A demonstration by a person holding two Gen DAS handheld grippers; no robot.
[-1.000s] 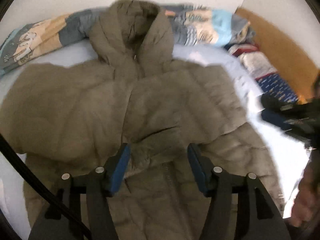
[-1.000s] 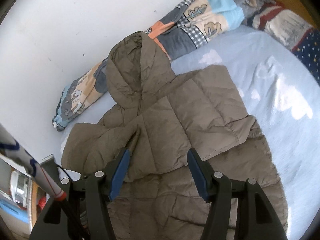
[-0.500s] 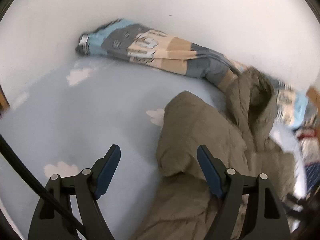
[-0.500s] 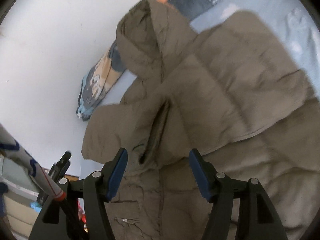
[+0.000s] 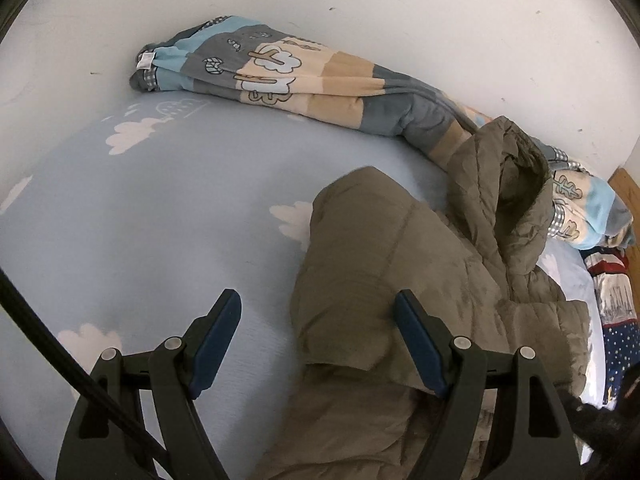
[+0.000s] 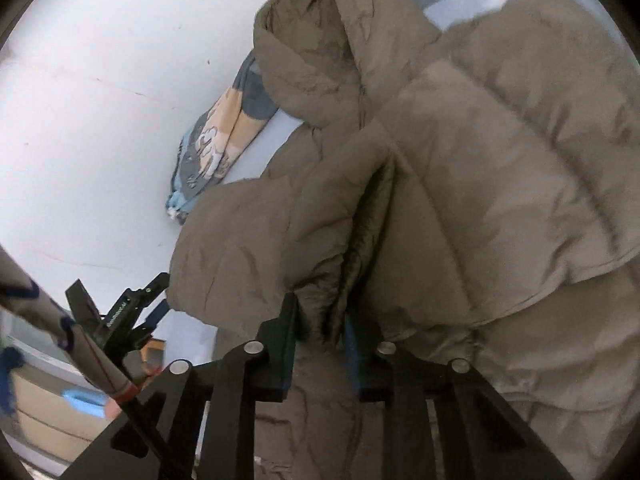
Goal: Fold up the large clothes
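Note:
An olive-brown hooded puffer jacket (image 5: pixel 400 264) lies on a light blue bed sheet (image 5: pixel 160 216) with both sleeves folded in across its front. My left gripper (image 5: pixel 318 328) is open and empty, above the jacket's left folded edge. The jacket fills the right wrist view (image 6: pixel 460 160), hood at the top. My right gripper (image 6: pixel 320 332) is shut on a fold of jacket fabric near its middle. The left gripper also shows in the right wrist view (image 6: pixel 120 312), at the jacket's left edge.
A rolled patchwork quilt (image 5: pixel 304 68) lies along the white wall (image 5: pixel 400 8) behind the jacket. Patterned bedding (image 5: pixel 616 312) and a wooden headboard (image 5: pixel 626 188) are at the far right. A drawer unit (image 6: pixel 48 412) stands beyond the bed's edge.
My left gripper swung left from the jacket's middle to its left edge and stays open. My right gripper moved down onto the jacket's middle and shut on a fold of fabric.

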